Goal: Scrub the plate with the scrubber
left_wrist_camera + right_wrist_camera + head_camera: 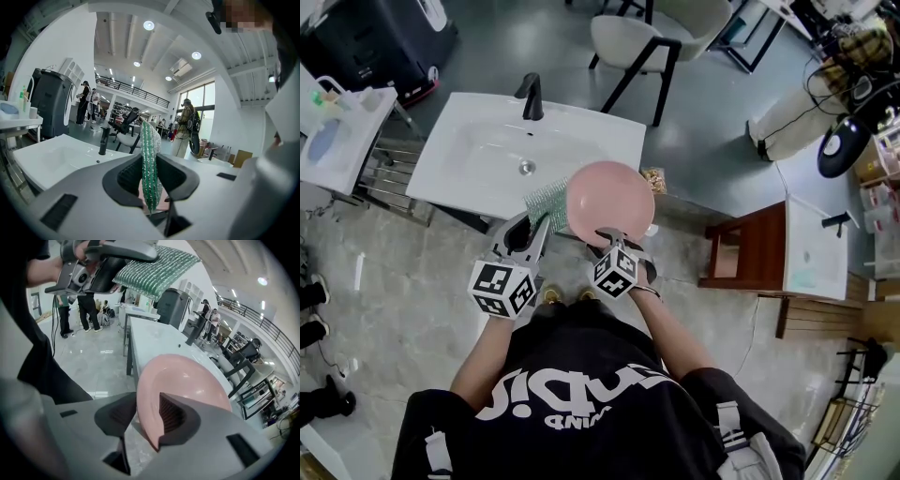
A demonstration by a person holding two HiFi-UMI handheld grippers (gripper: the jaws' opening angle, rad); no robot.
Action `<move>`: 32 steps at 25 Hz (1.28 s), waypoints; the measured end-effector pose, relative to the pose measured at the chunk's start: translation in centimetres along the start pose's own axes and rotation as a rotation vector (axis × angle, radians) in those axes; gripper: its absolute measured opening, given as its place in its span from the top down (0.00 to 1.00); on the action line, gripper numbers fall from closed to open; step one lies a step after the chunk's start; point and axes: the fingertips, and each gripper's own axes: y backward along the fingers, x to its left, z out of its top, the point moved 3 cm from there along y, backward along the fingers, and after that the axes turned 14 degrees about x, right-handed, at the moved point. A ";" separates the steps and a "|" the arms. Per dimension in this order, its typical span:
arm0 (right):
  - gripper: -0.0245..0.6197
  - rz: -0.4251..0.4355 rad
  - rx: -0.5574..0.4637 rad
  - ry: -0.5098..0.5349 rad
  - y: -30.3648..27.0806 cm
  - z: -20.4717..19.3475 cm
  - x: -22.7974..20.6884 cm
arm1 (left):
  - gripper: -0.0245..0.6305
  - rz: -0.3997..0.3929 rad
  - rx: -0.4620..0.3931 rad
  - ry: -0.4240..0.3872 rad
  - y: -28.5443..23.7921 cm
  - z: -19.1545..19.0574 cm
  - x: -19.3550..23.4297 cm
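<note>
A round pink plate (609,202) hangs tilted on edge over the front right corner of the white sink (478,155). My right gripper (614,239) is shut on its lower rim; in the right gripper view the plate (187,380) rises between the ribbed pads of that gripper (147,416). A green mesh scrubber (546,203) sits just left of the plate, pinched in my left gripper (542,220). The left gripper view has the scrubber (150,164) standing upright between the shut jaws of that gripper (149,180). From the right gripper view the scrubber (157,270) hovers above the plate, apart from it.
A black faucet (532,97) stands at the sink's back edge. Behind the sink is a chair (642,42). A wooden stand (750,248) with a second white basin (814,248) is at the right. A shelf with bottles (333,141) is at the left.
</note>
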 end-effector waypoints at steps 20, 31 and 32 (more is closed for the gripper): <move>0.91 0.031 -0.004 0.106 0.8 0.9 -0.3 | 0.81 0.006 -0.021 0.013 -0.7 1.0 0.8; 0.92 0.149 -0.231 -0.165 6.7 2.7 -3.5 | 0.81 -0.056 -0.034 -0.031 -1.1 3.0 -0.8; 0.92 0.162 -0.258 -0.197 7.2 2.8 -3.8 | 0.81 -0.059 -0.033 -0.045 -1.1 3.1 -1.0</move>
